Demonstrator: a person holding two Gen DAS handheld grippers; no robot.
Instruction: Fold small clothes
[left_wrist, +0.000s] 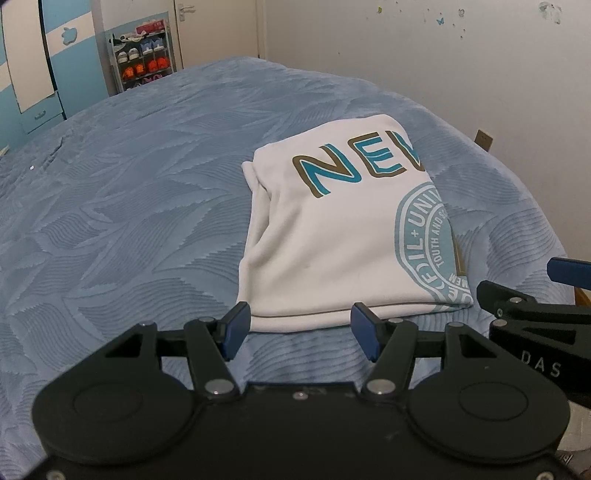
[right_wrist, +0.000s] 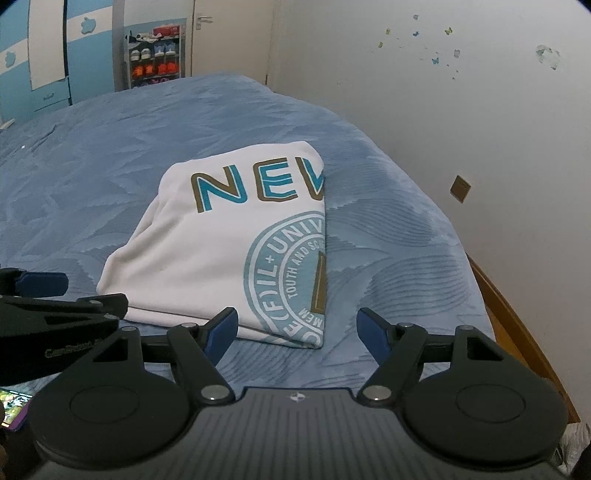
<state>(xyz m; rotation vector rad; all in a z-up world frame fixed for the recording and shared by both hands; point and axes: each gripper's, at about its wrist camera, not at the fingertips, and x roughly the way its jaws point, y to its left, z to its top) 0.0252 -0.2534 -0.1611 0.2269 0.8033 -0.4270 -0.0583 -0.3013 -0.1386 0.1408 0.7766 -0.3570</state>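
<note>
The folded white T-shirt (left_wrist: 332, 236) is lying on the blue bedspread (left_wrist: 129, 206), long axis running away, just ahead of the empty, spread left gripper (left_wrist: 299, 330) and right gripper (right_wrist: 297, 330), both hovering equally near.

Both tongs are matte black, with round discs at the base, linked arms pinned by silver screws, and blue pads on the fingers. The left tongs (left_wrist: 299, 330) have a plain black body. The right tongs (right_wrist: 297, 334) have a ribbed grey body with a small emblem, and white lettering, seemingly "DAS", on the side.
</note>
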